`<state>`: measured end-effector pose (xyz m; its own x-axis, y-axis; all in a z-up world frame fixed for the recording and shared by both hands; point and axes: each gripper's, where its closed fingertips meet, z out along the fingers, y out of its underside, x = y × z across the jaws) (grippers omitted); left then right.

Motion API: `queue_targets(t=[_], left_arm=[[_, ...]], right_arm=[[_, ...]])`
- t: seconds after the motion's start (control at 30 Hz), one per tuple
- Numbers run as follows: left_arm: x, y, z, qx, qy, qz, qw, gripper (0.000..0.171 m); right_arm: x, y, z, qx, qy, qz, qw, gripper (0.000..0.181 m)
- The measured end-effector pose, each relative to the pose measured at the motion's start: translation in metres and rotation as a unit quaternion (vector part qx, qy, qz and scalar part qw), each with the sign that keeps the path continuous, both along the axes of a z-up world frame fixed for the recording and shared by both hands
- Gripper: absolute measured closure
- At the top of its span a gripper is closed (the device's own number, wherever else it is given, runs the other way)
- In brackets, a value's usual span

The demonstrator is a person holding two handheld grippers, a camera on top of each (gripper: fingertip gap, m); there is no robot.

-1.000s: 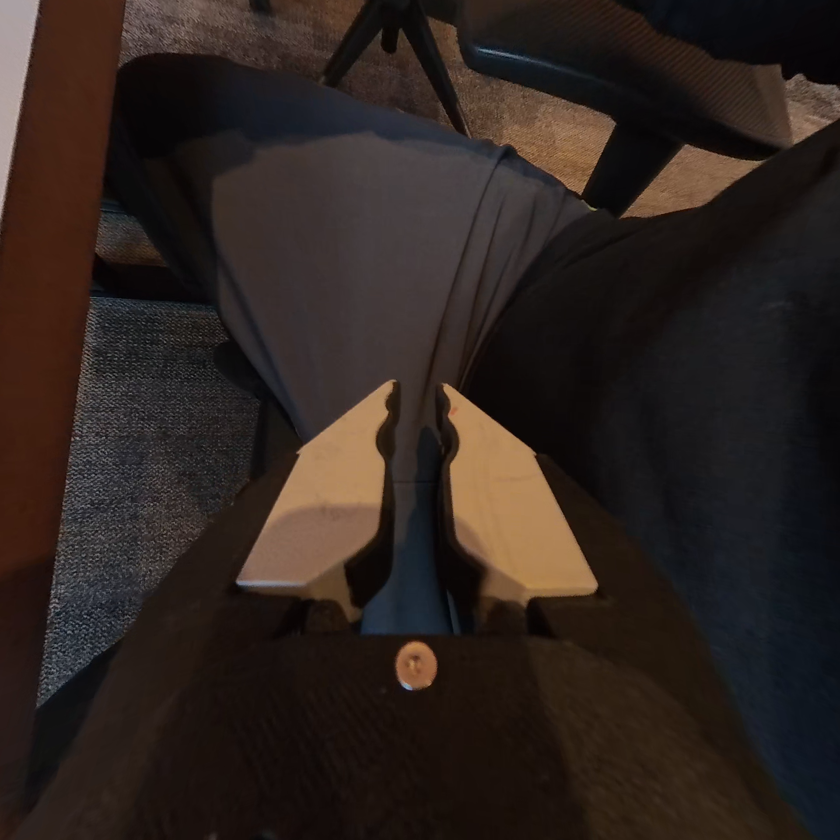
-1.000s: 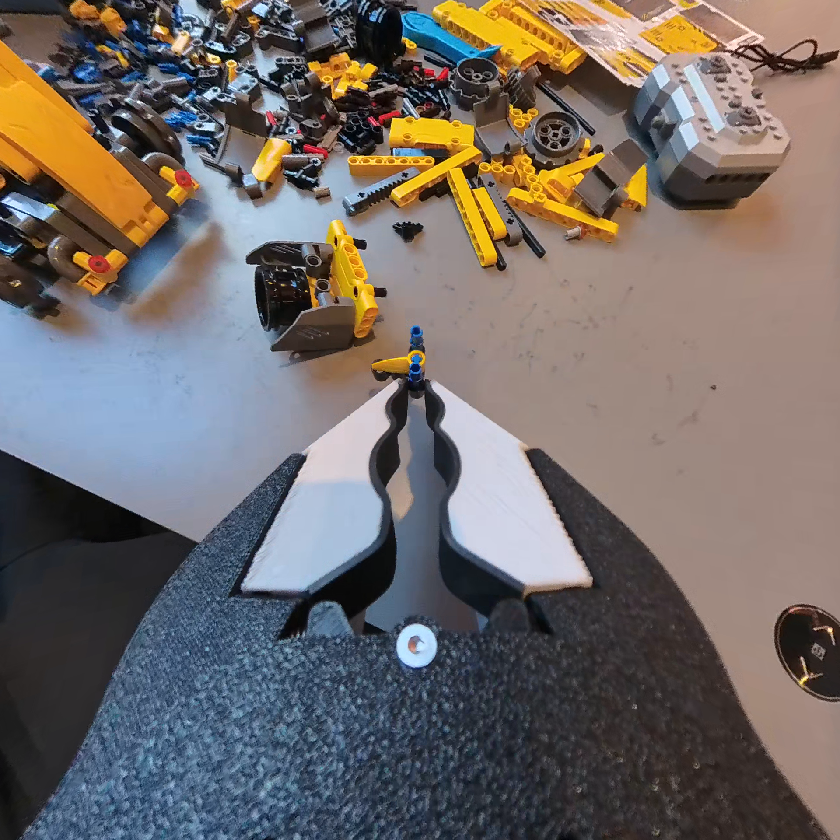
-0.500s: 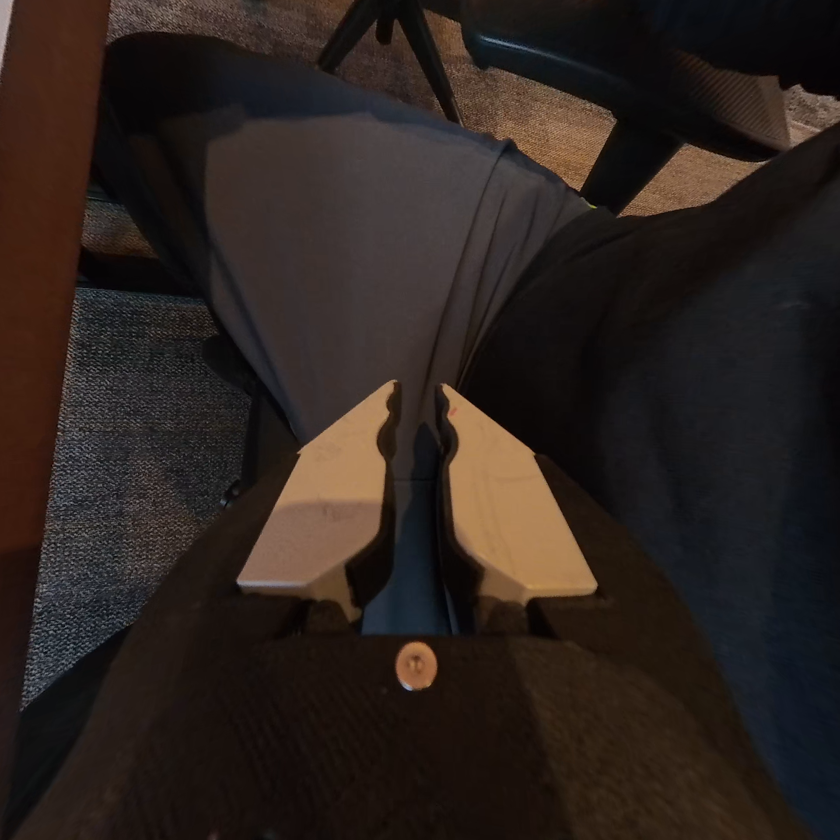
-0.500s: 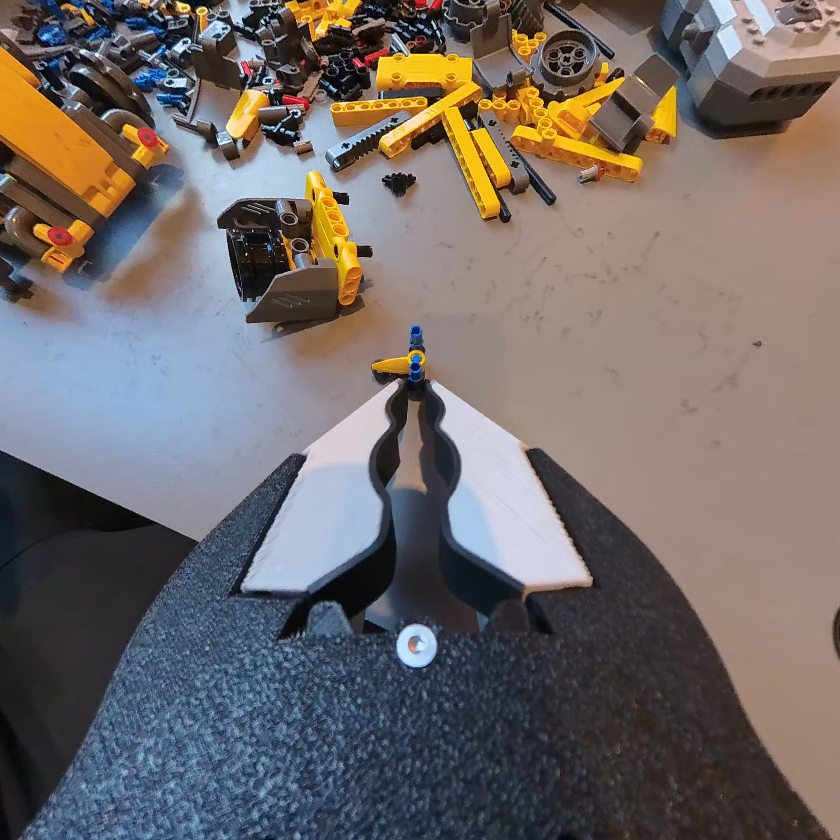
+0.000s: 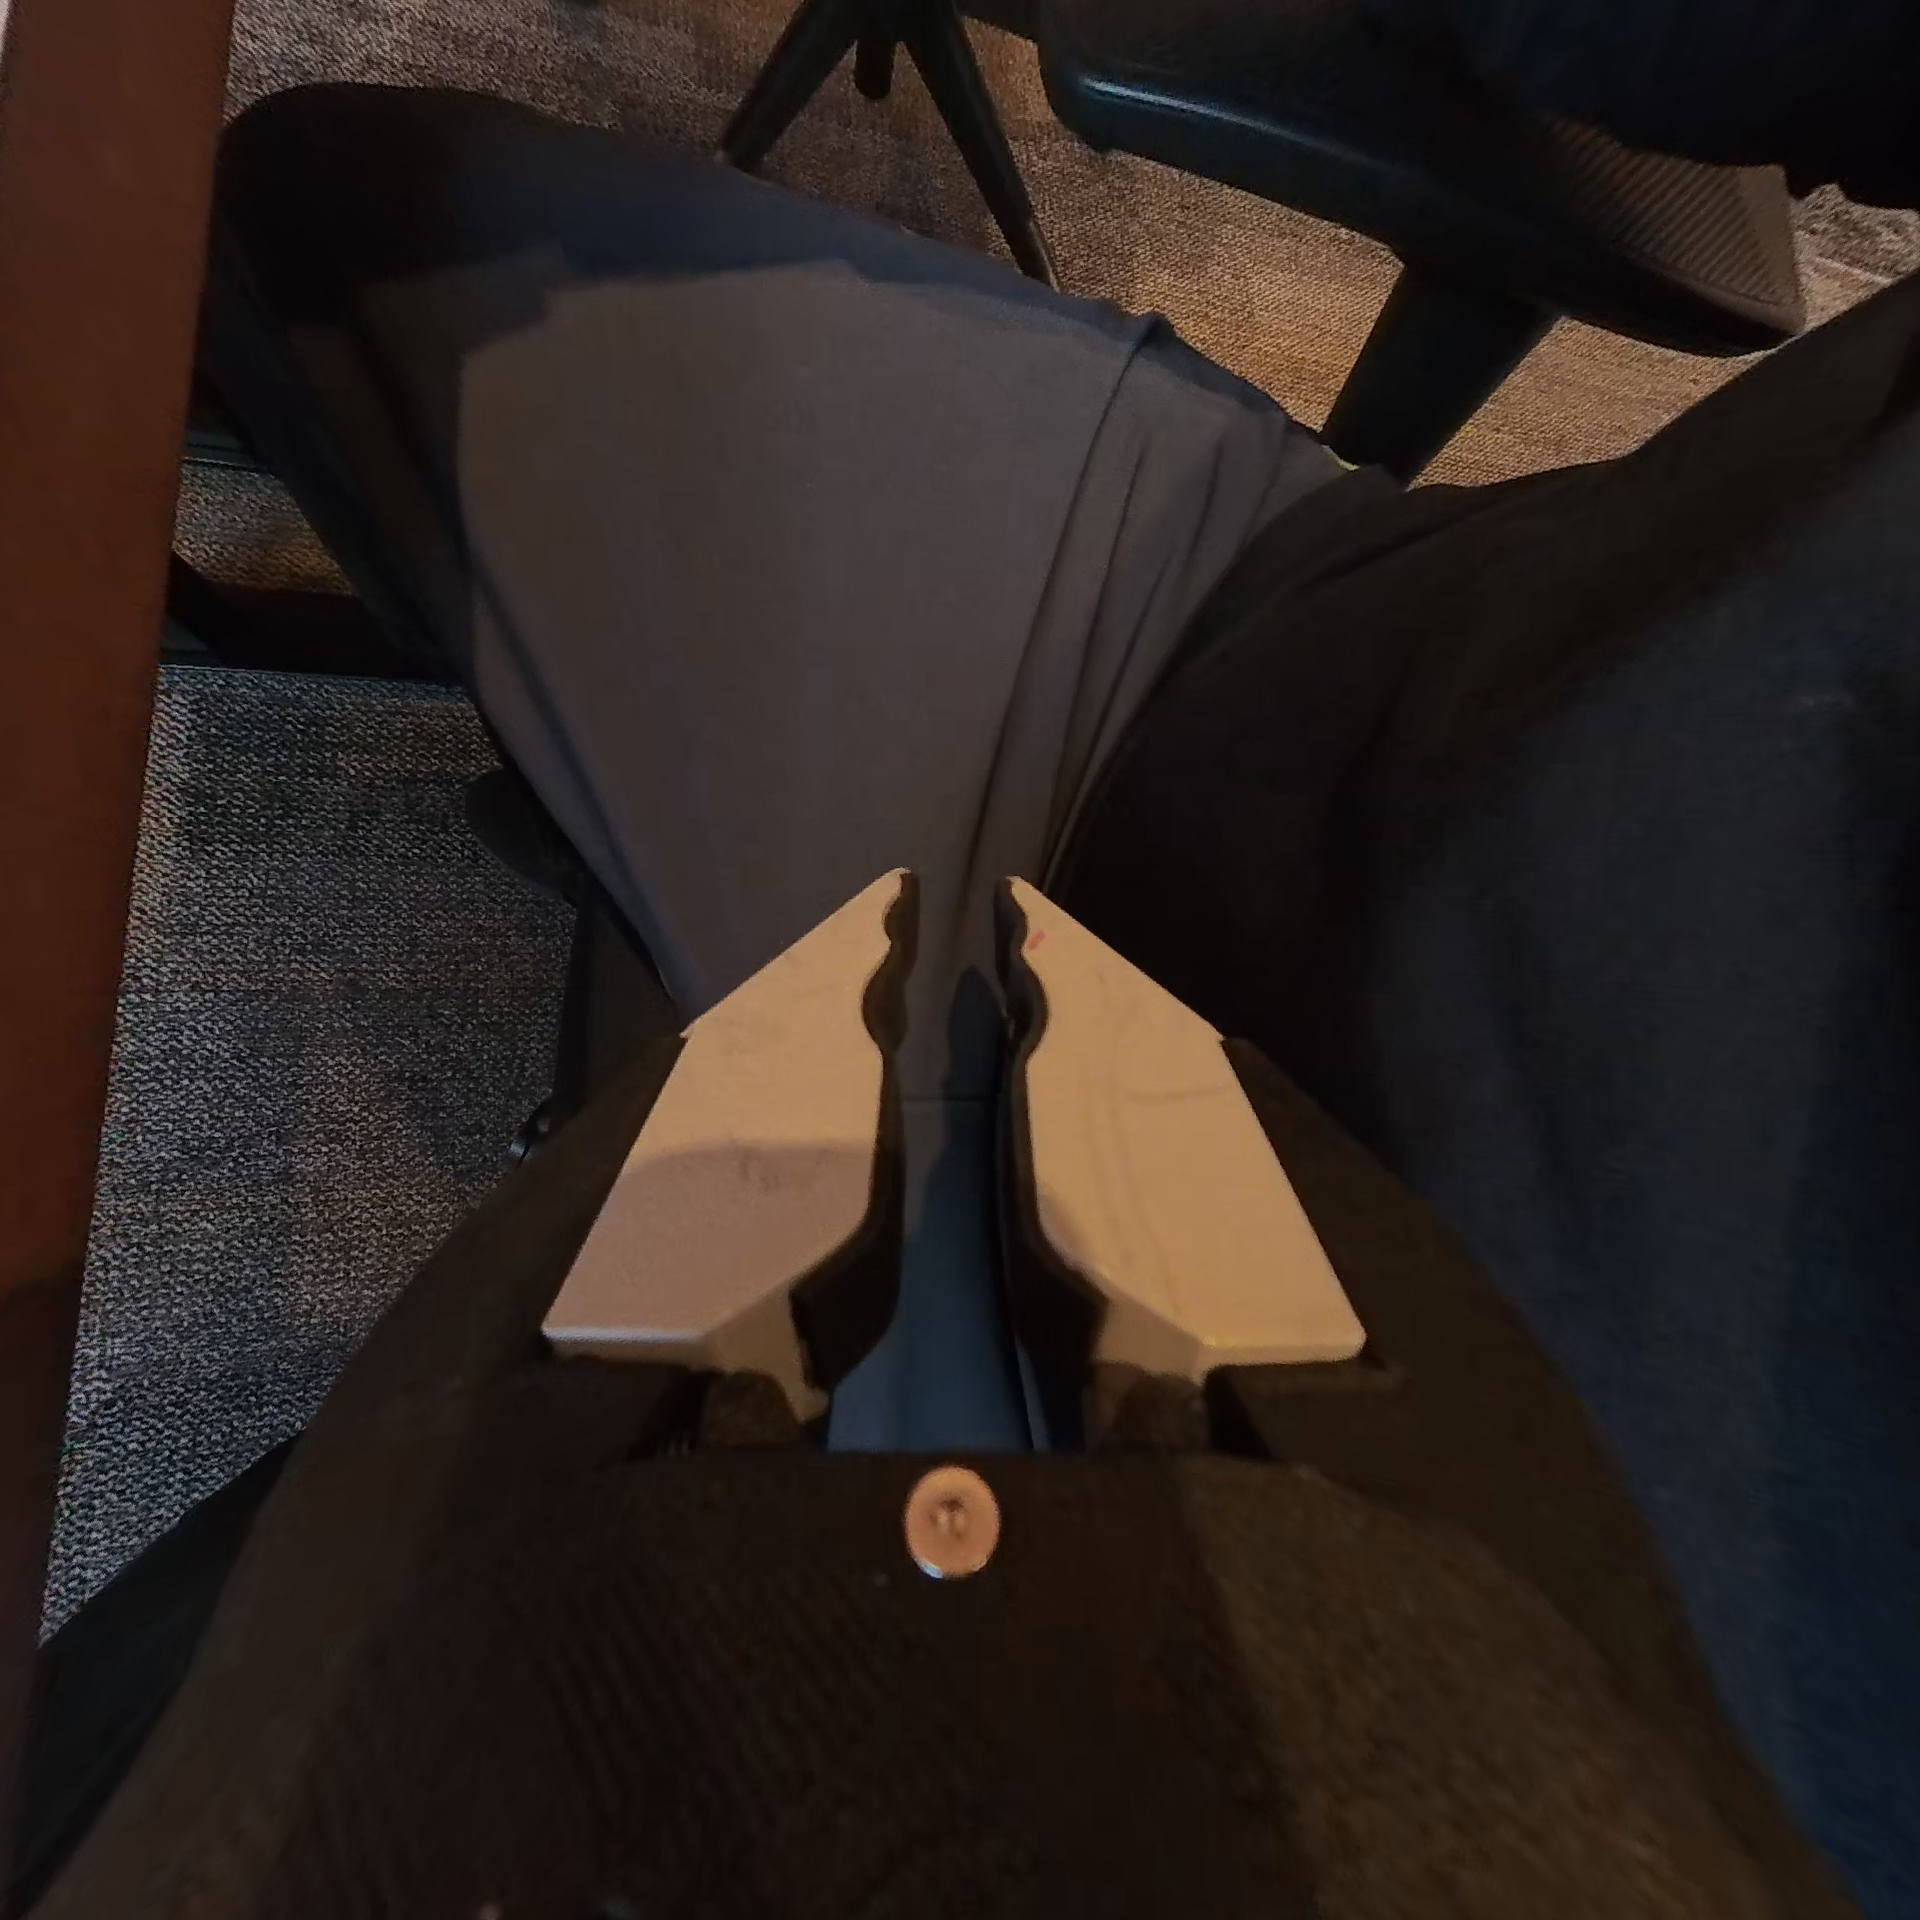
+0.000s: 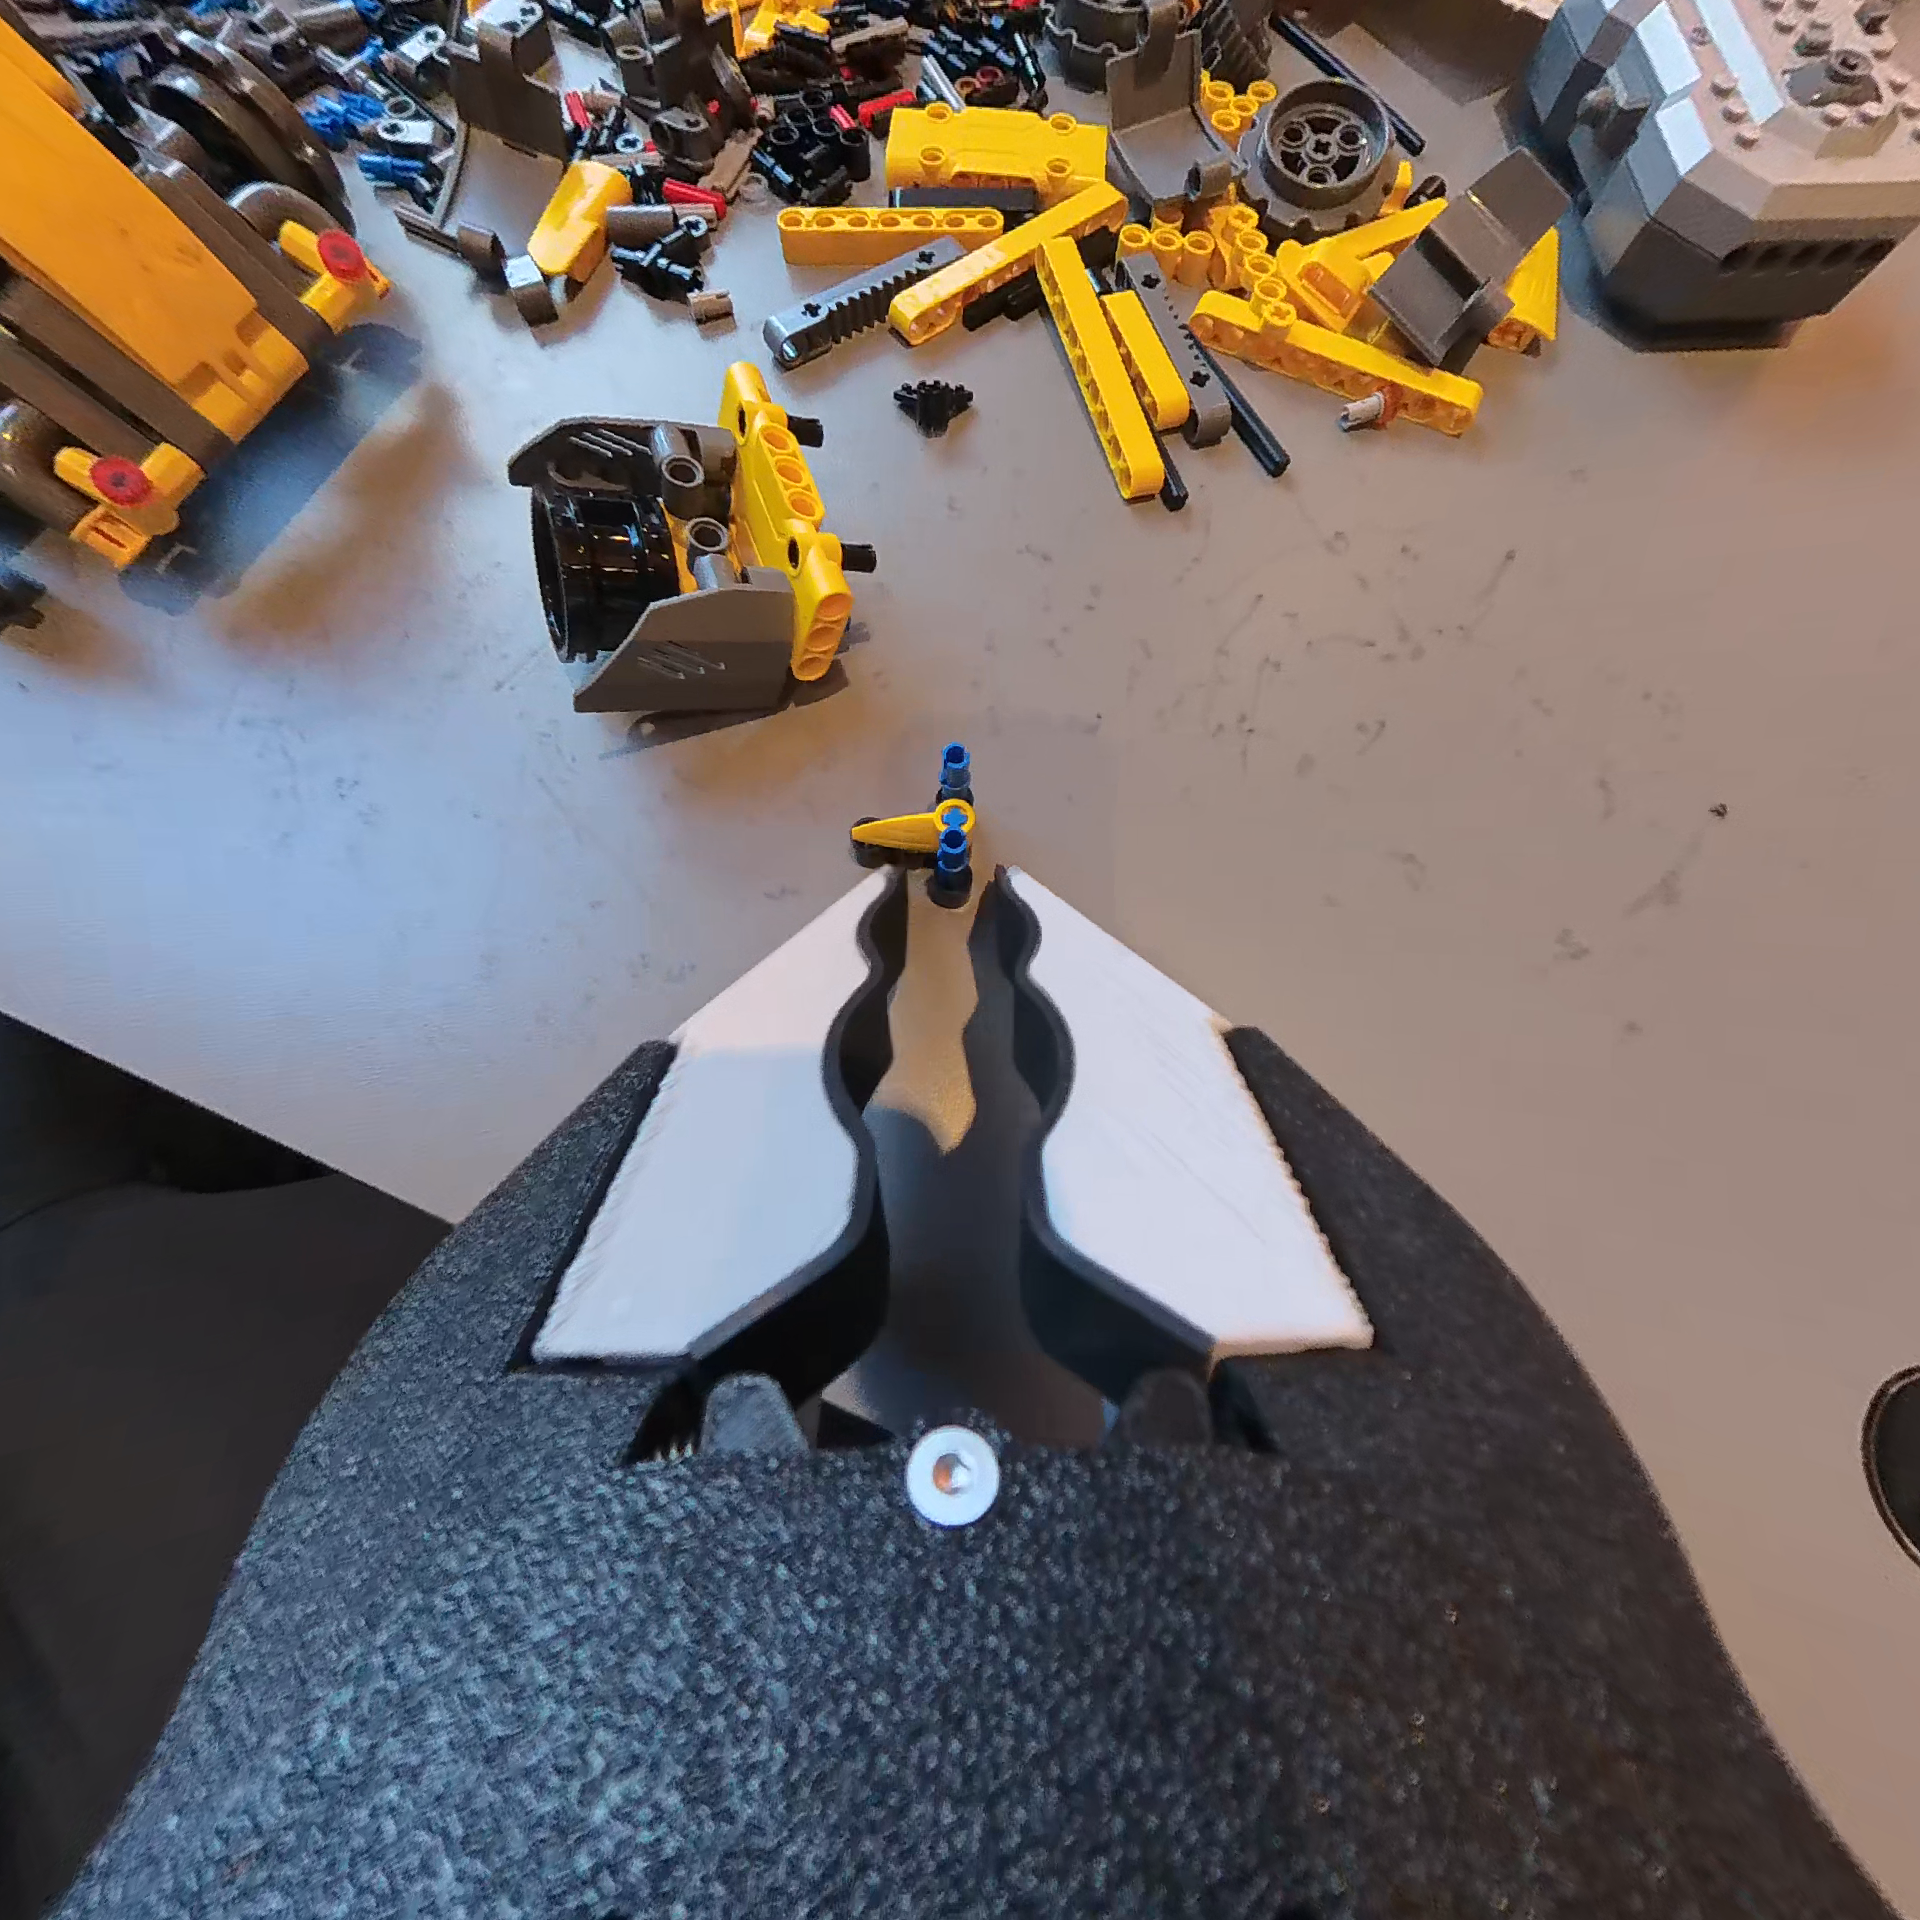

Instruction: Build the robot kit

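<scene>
My right gripper (image 6: 948, 883) is shut on a small yellow and blue pin piece (image 6: 914, 829) and holds it just above the grey table (image 6: 1455, 831). A wheel with a grey mudguard and a yellow beam (image 6: 686, 561) lies on the table just beyond it, to the left. My left gripper (image 5: 956, 894) is below the table, over a person's grey trouser leg (image 5: 779, 520). Its jaws are nearly together with nothing between them.
A pile of loose yellow, grey and black building pieces (image 6: 1091, 239) fills the far table. A yellow built vehicle (image 6: 125, 281) stands far left and a grey studded block (image 6: 1745, 156) far right. A wooden table leg (image 5: 83, 520), chair base (image 5: 1403, 312) and carpet (image 5: 312, 987) show below. To the yellow built vehicle (image 6: 125, 281): right tips about 15 cm, left tips about 25 cm.
My right gripper has come lower and closer to the table with the small piece still in it. The pile has slid up in its view. The left gripper has barely shifted.
</scene>
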<state>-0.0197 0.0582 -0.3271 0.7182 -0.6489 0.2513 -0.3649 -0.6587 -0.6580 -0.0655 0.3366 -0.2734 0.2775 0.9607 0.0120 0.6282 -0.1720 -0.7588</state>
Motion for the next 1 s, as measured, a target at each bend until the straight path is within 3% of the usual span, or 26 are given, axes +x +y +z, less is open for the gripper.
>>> queue_targets(t=[0.67,0.83,1.0], left_arm=[[0.000,0.010,0.002,0.013,0.004,0.015,1.000,0.160],[-0.006,0.019,0.010,0.039,0.005,0.034,0.999,0.160],[-0.013,0.026,0.014,0.047,-0.001,0.048,0.998,0.160]], right_arm=[[-0.004,-0.001,0.029,0.040,0.118,-0.005,0.992,0.150],[-0.004,-0.002,0.048,0.057,0.167,-0.008,0.984,0.146],[-0.016,-0.018,0.071,0.063,0.181,0.031,0.981,0.144]])
